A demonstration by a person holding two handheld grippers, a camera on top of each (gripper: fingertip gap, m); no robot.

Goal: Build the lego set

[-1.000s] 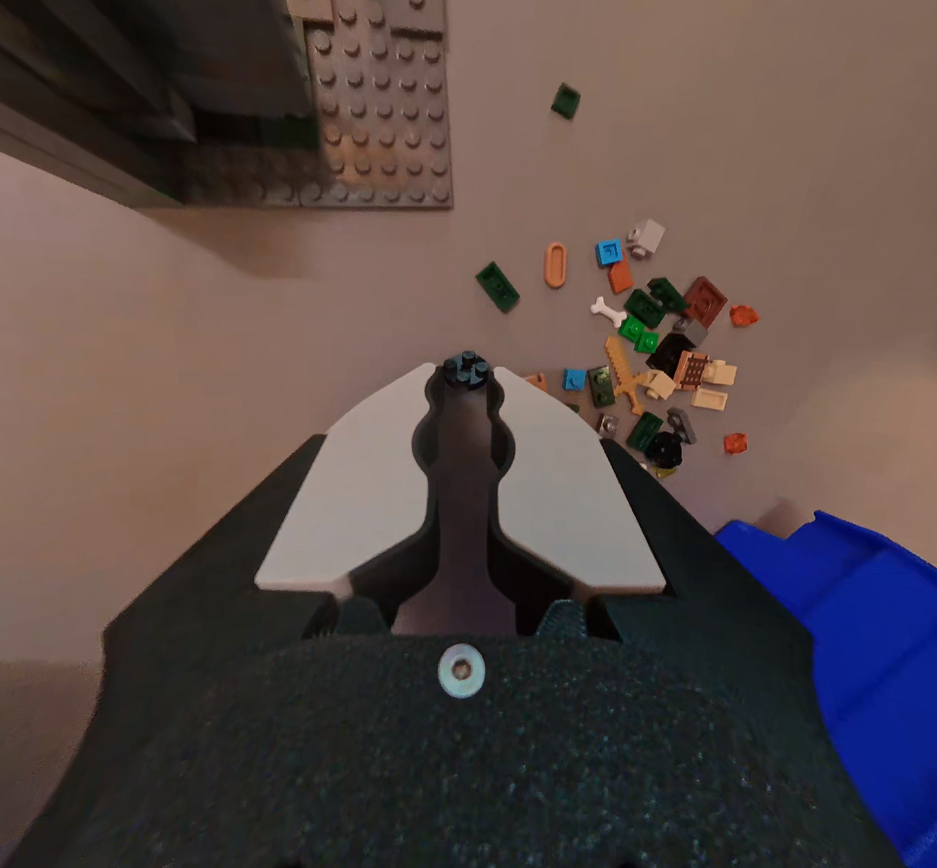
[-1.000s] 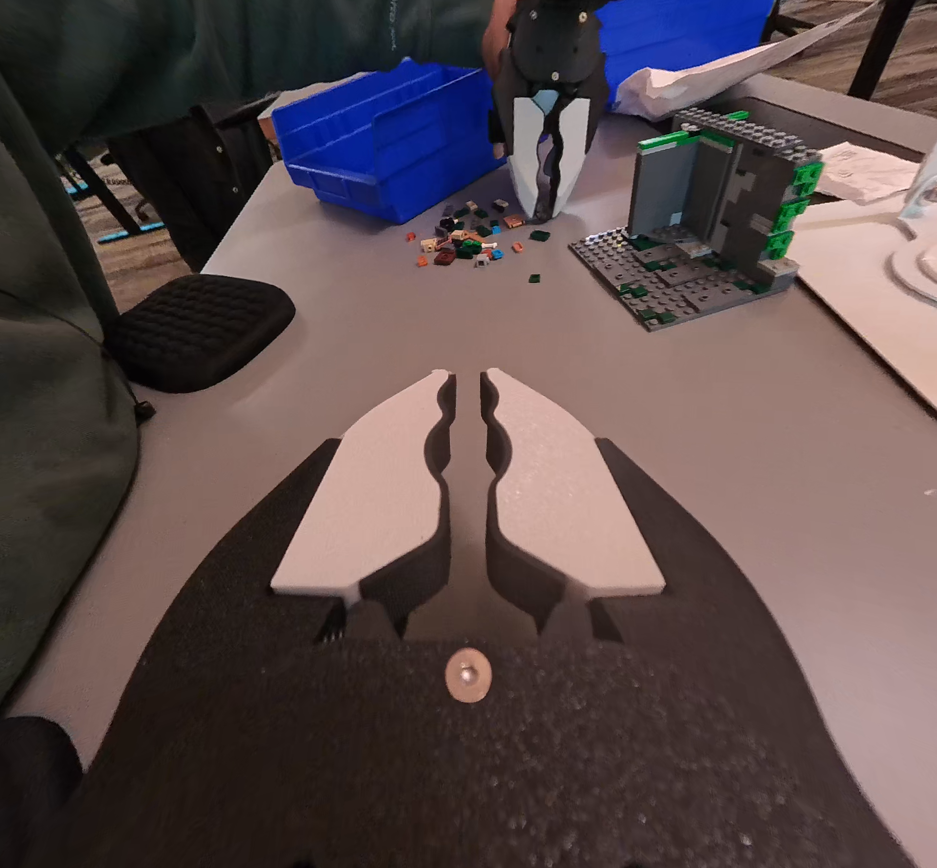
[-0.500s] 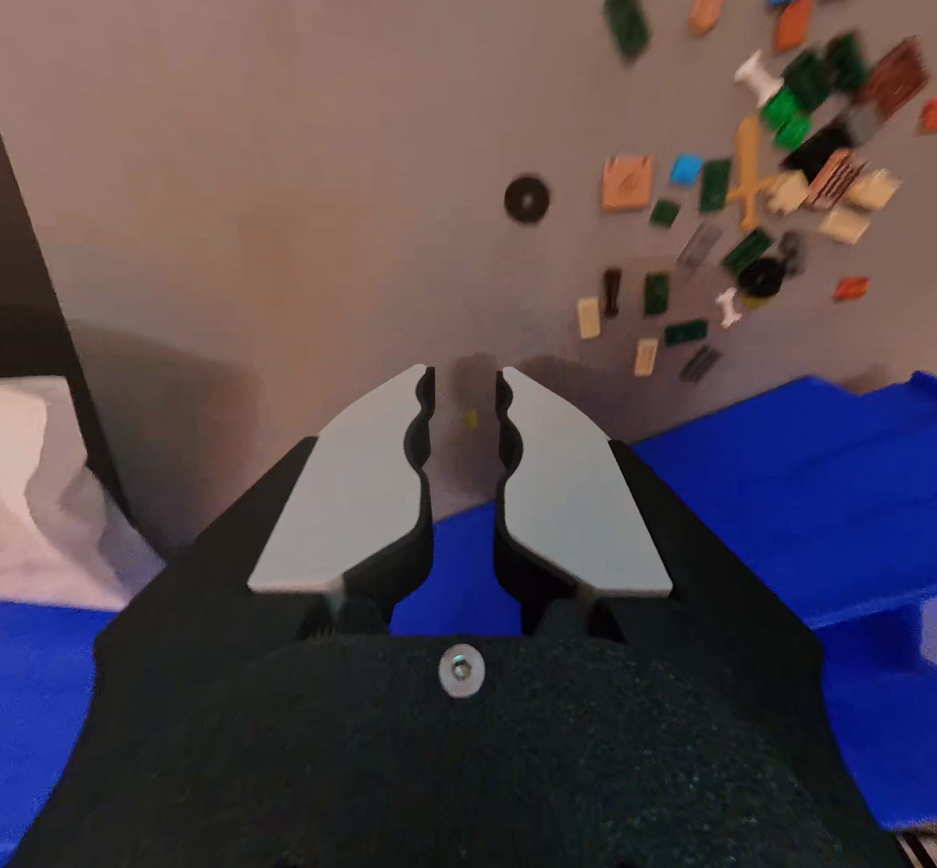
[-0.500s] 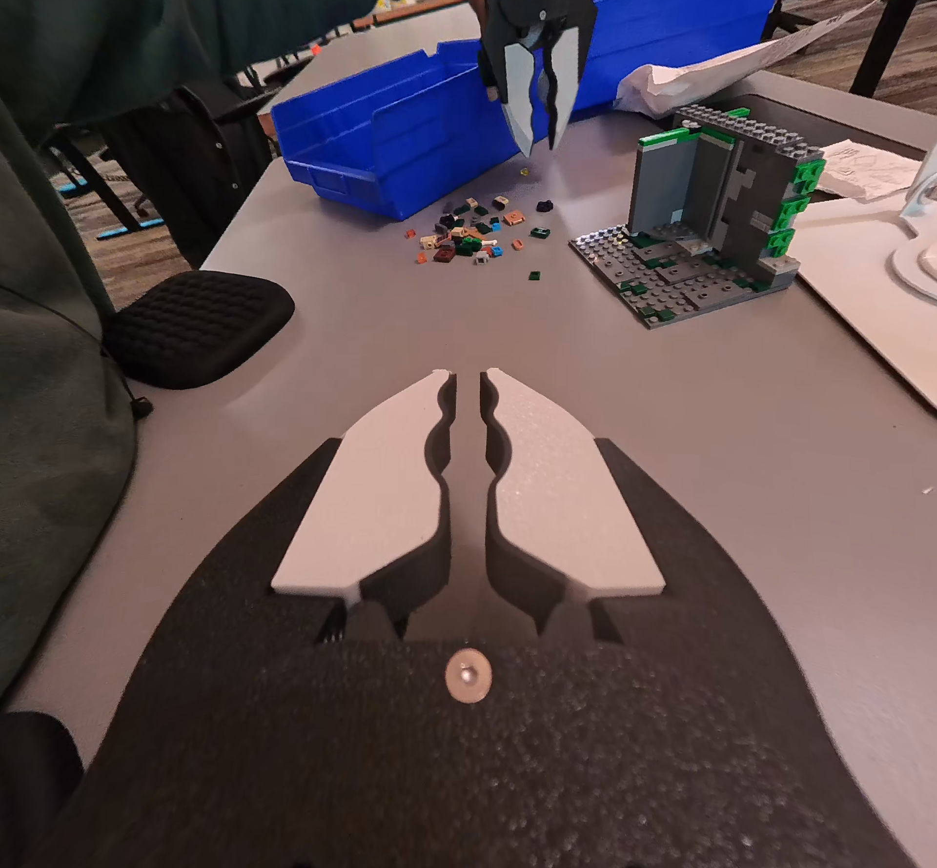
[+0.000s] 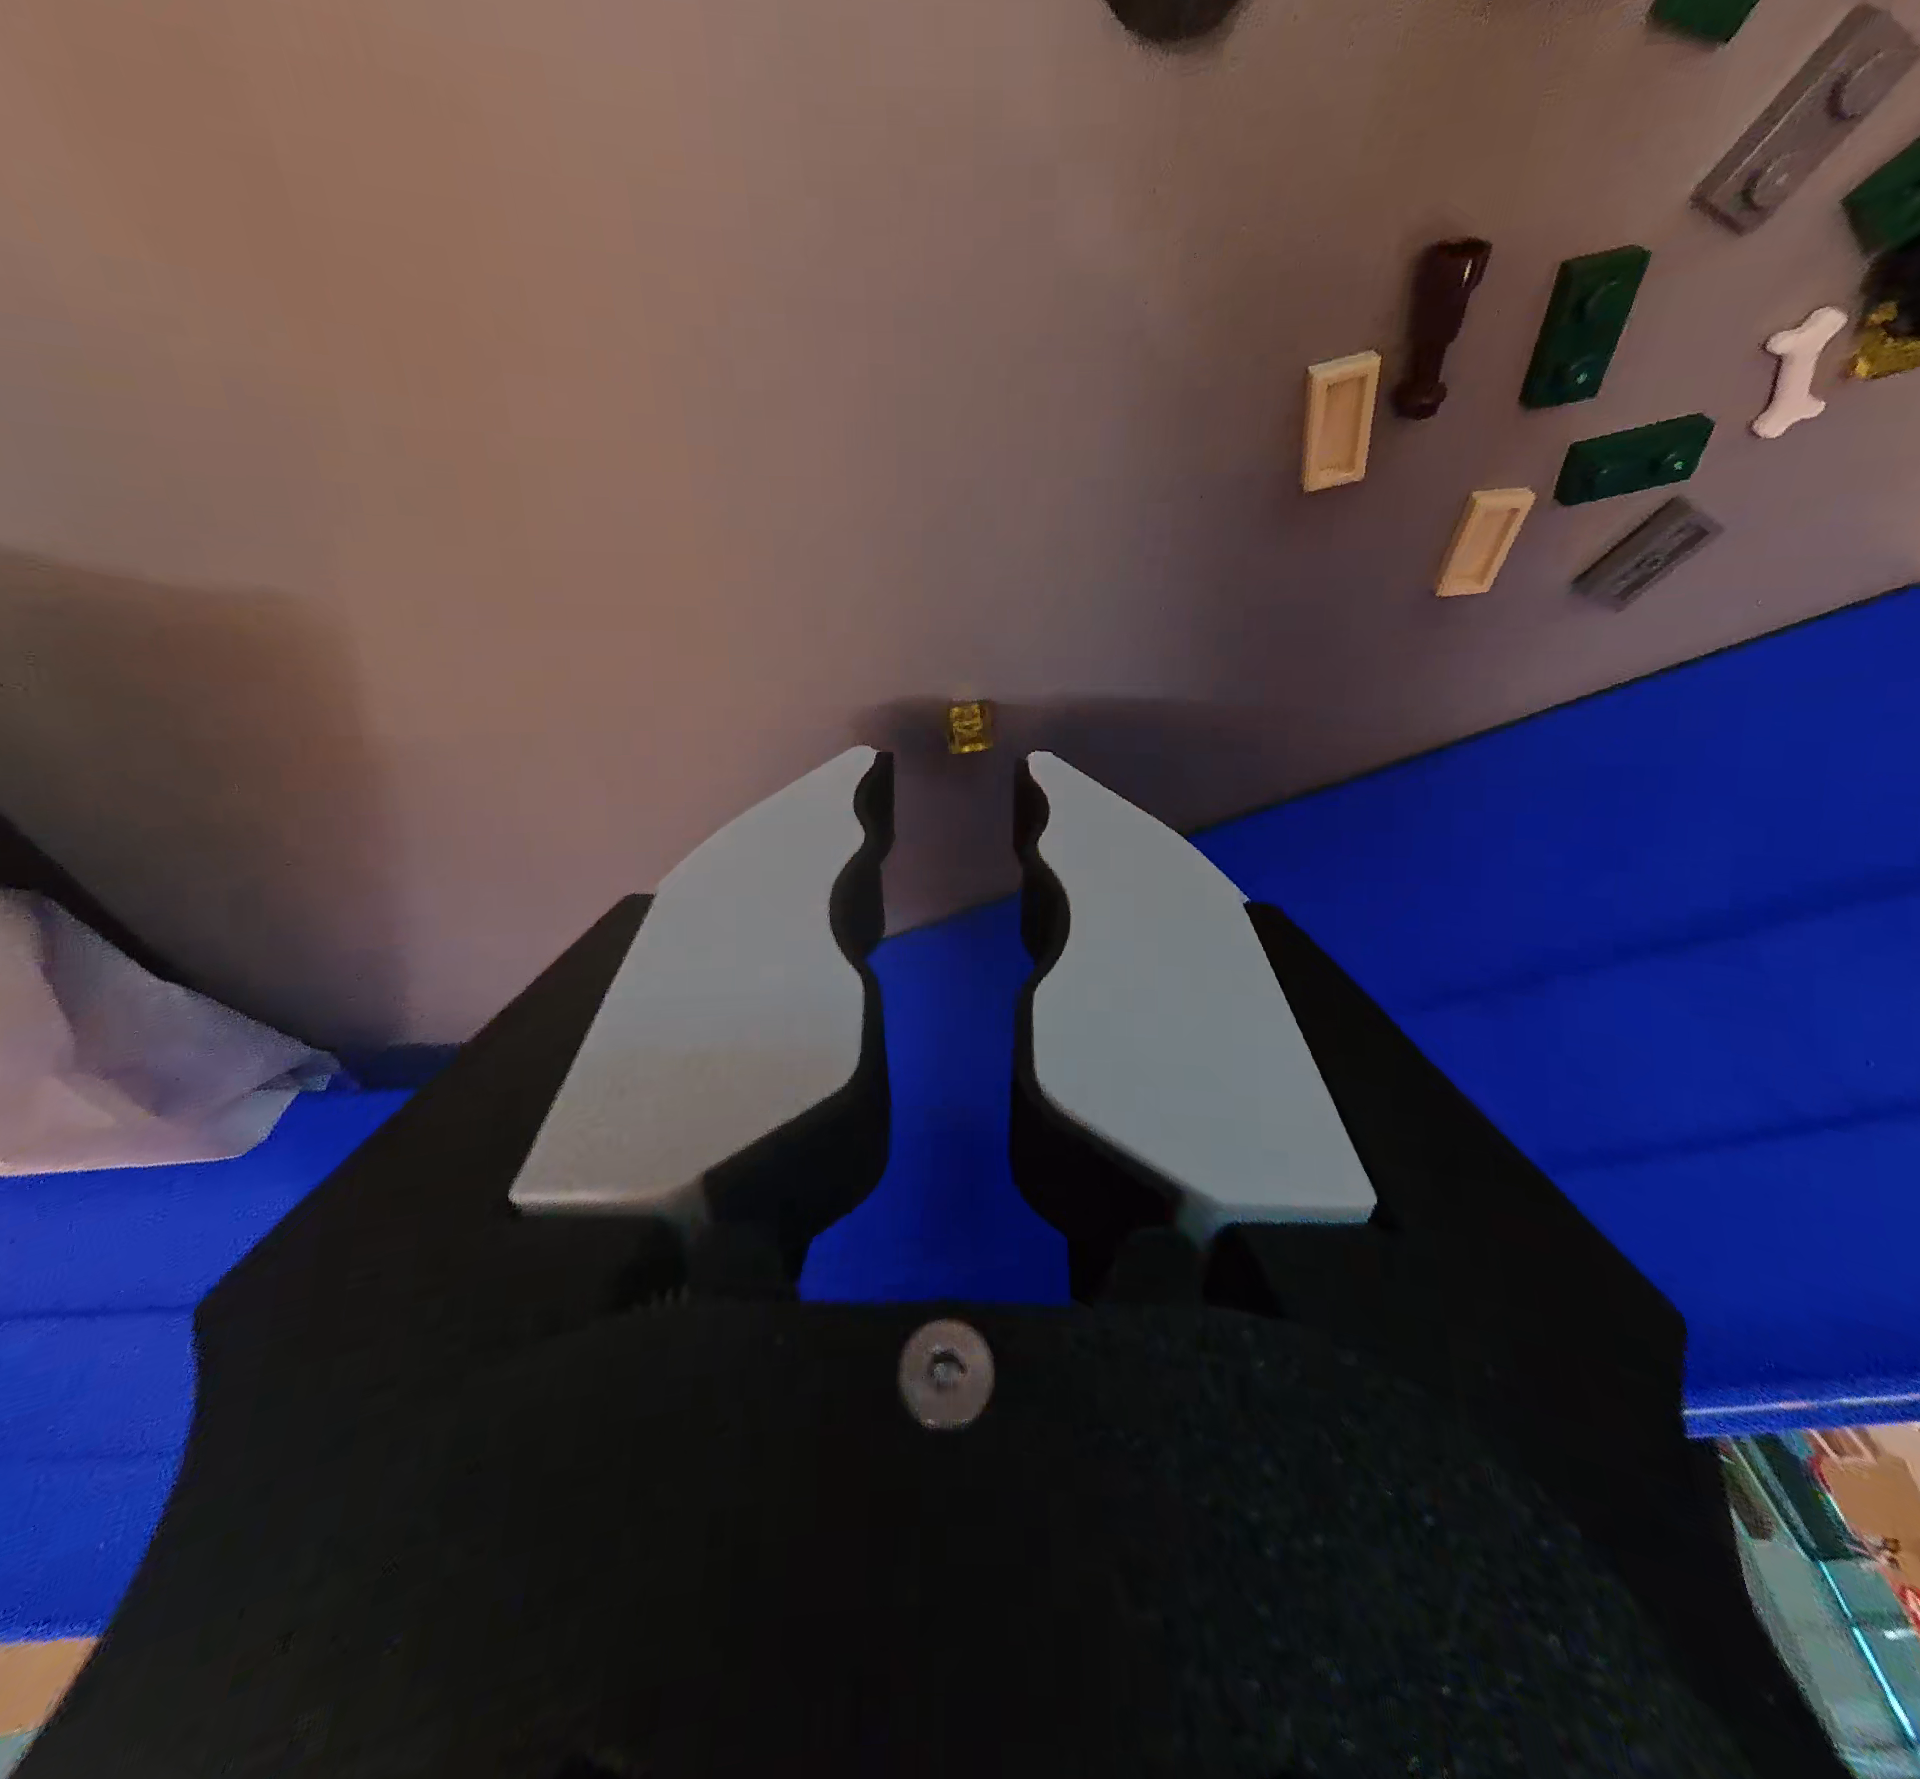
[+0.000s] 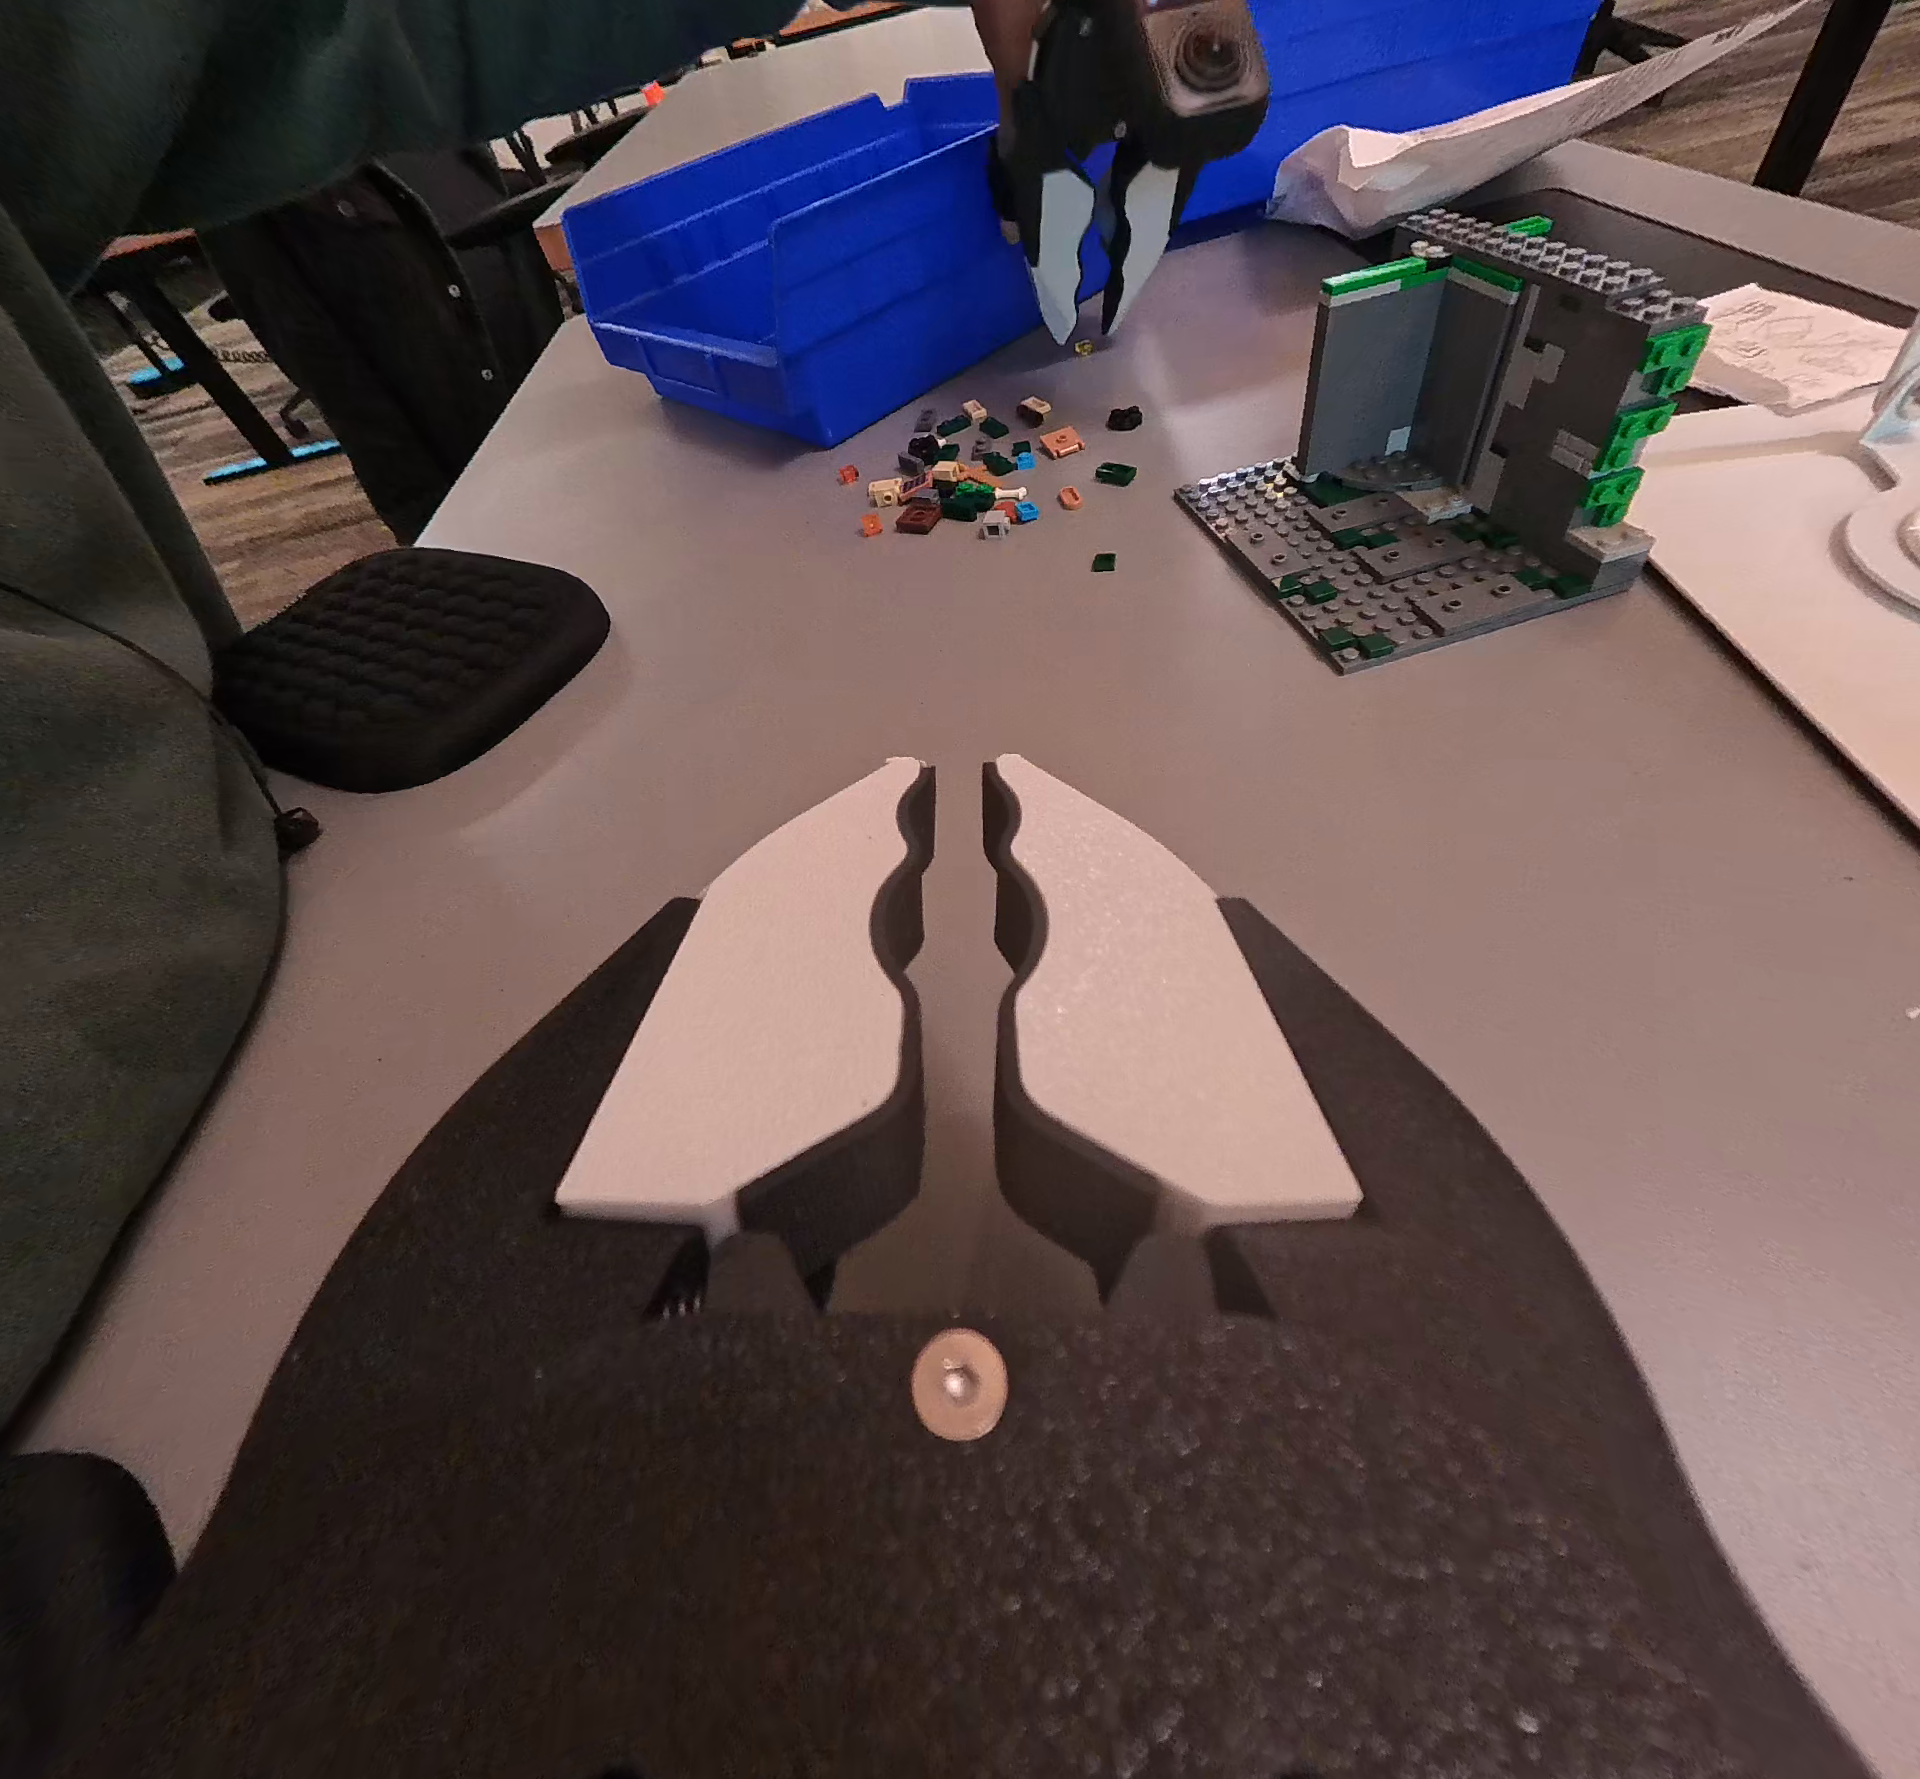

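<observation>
The lego walls (image 6: 1475,420) stand near the table's (image 6: 1039,690) right edge, w/ many bits (image 6: 977,482) left. Left tongs (image 5: 953,761) gape above a yellow bit (image 5: 966,727). Right tongs (image 6: 958,765) are narrow, empty.

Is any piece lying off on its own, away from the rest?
Yes: a tiny yellow piece lies alone by the blue bin, apart from the loose pile. The open left gripper hovers right at it.
</observation>
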